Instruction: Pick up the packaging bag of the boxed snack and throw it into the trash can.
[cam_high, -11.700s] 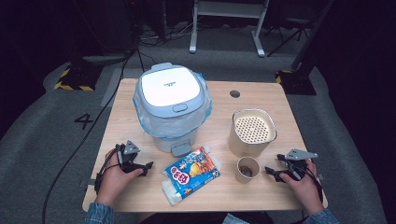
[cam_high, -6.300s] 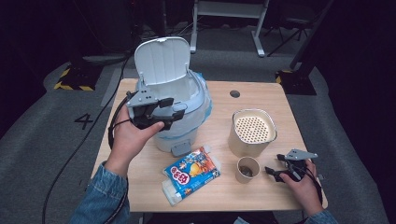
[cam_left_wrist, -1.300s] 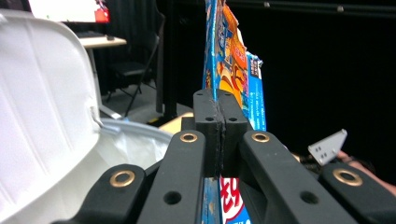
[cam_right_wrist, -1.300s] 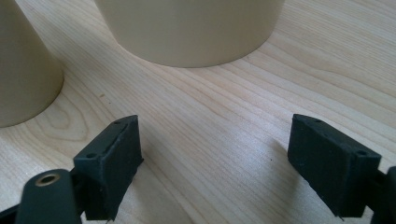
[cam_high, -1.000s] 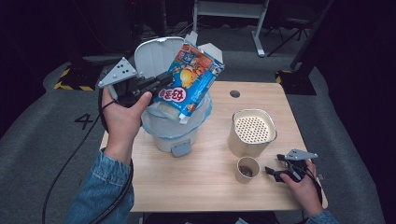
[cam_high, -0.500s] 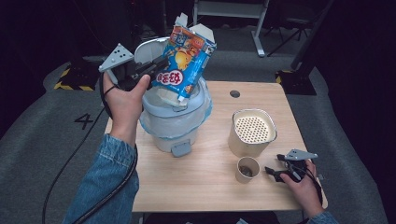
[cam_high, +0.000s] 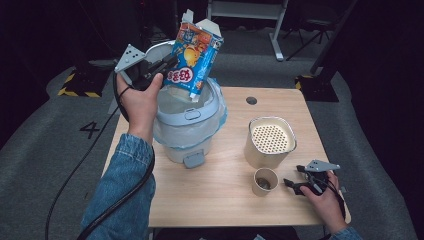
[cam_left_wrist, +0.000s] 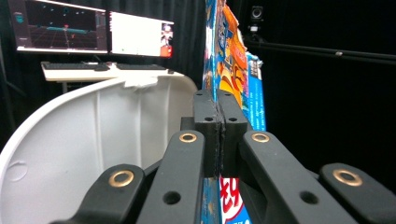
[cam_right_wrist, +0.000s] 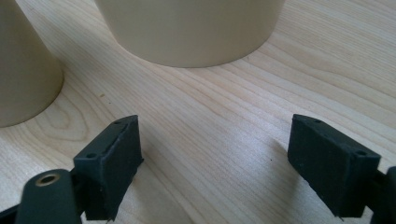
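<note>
Left claw (cam_high: 167, 67) is clamped on the snack bag (cam_high: 194, 57); in the left gripper view the pads (cam_left_wrist: 205, 121) pinch the bag's (cam_left_wrist: 229, 60) edge with no gap. I've got the bag tilted, open top up toward 12 o'clock, low corner hanging over the mouth of the bin (cam_high: 187, 117). Bin lid (cam_high: 160, 50) stands open behind the bag at about 11 o'clock; its white inside shows in the left gripper view (cam_left_wrist: 93, 140).

Right claw (cam_high: 295, 185) sits wide open on the bench (cam_high: 225, 200) at about 4 o'clock, nothing between the jaws. In the right gripper view bare wood (cam_right_wrist: 210, 154) lies between the pads (cam_right_wrist: 116, 154).

Paper cup (cam_high: 265, 181) stands just beside the right claw at its 9 o'clock, something dark inside, can't tell what. The beige canister (cam_high: 270, 142) with a perforated top stands at 12 o'clock from the cup, close by but I can't tell if they touch. Both show in the right gripper view: cup (cam_right_wrist: 23, 70) at left, canister (cam_right_wrist: 187, 28) ahead.

Bin is at 9 o'clock from the canister, well apart.
</note>
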